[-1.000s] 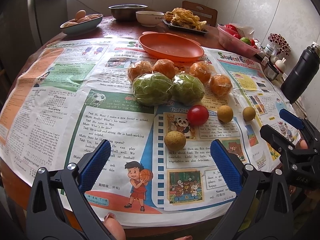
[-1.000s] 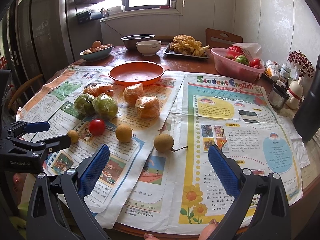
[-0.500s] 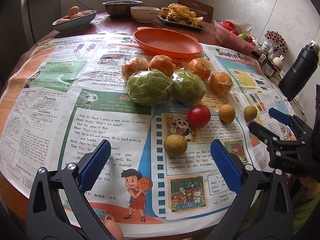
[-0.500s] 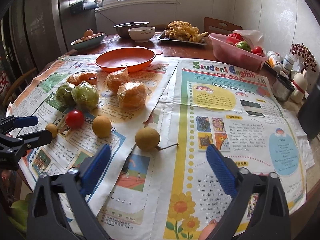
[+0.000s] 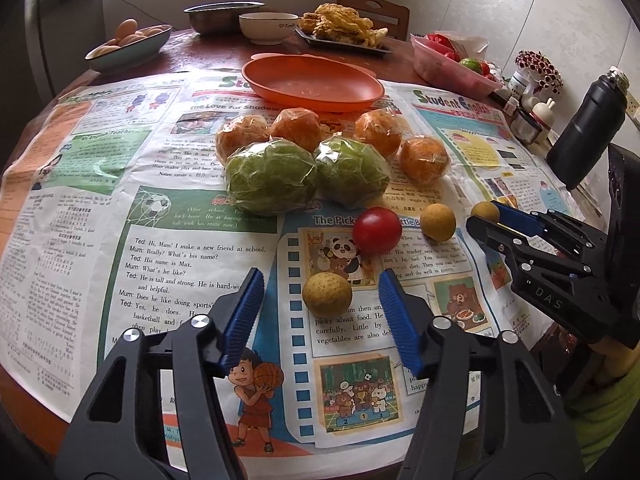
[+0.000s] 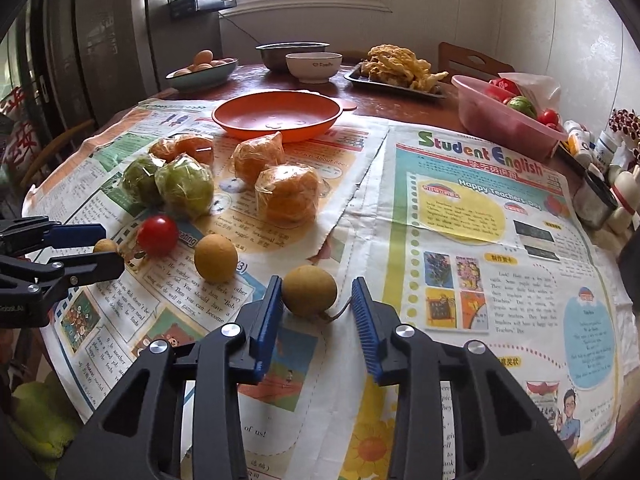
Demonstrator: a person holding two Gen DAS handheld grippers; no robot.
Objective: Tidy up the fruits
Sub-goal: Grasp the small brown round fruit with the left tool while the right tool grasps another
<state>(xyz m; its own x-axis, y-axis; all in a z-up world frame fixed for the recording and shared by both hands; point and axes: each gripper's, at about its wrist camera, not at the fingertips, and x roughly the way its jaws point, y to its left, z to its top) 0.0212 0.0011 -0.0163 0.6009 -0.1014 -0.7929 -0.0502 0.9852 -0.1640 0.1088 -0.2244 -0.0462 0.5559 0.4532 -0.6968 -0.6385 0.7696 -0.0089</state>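
Both sets of jaws, just closing, stand spread: left gripper around one longan, right gripper around another longan. Bare newspaper beside it shows only in the right view.

Both grippers are black frames with silver screws, ribbed blue jaws, and faint, perhaps "DAS", lettering.
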